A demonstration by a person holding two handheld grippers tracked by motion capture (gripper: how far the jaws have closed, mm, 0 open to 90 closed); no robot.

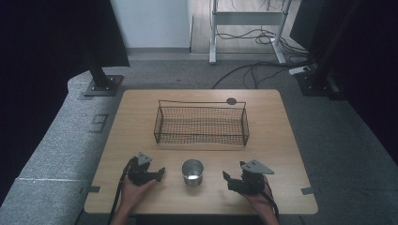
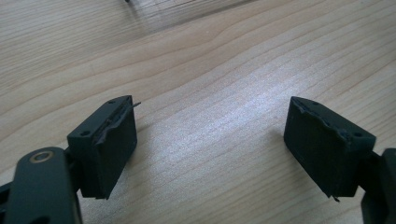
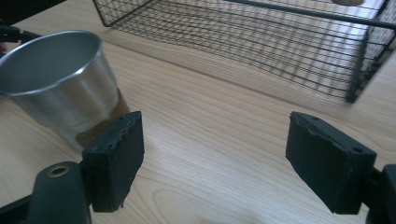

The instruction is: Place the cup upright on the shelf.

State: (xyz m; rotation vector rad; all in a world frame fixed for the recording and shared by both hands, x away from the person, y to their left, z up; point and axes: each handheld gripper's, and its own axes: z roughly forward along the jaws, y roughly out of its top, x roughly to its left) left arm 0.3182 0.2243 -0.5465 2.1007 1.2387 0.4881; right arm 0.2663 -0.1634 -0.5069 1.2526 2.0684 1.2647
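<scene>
Near table point(image 1: 141, 101) front edge, left claw point(image 1: 161, 174) and right claw point(image 1: 227, 178) low, gaping, flanking steel cup point(image 1: 192, 171).

high view: above near edge, facing forward and down over whole table point(image 1: 141, 101) | left gripper view: low, close on bare wood | right gripper view: low, close, shares cup point(image 3: 60, 79) and wire basket point(image 3: 261, 42) with high view

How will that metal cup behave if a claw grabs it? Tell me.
The metal cup looks thin-walled and empty, so probably light. Its smooth, shiny side may slip between the pads. It narrows toward the base, so a push near the rim could tip it.
</scene>
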